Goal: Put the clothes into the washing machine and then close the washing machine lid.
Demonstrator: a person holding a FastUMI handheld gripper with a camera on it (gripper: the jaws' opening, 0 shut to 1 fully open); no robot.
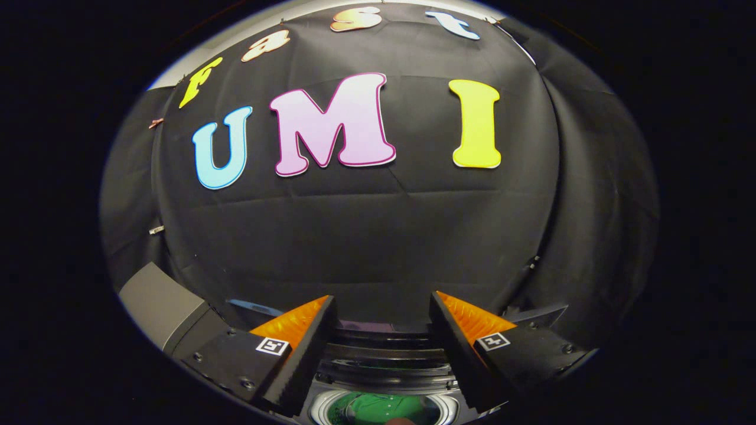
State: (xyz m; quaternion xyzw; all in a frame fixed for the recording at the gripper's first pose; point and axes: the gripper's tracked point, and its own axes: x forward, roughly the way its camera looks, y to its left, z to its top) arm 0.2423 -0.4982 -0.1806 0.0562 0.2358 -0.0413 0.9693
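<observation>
clothes (pixel 387 408), green, lie inside the washing machine (pixel 384 378) drum, below and between the fingers. gripper (pixel 383 321) is spread apart, holding nothing. risk: a blind reach could miss the lid.

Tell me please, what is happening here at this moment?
A person holds a gripper above a washing machine. Its fingers are spread apart and grasp nothing. Between them, lower down, the open drum shows, with a green garment already inside. So the clothes appear to be in, and closing the lid is probably what remains. A grey panel stands beside the machine.
</observation>
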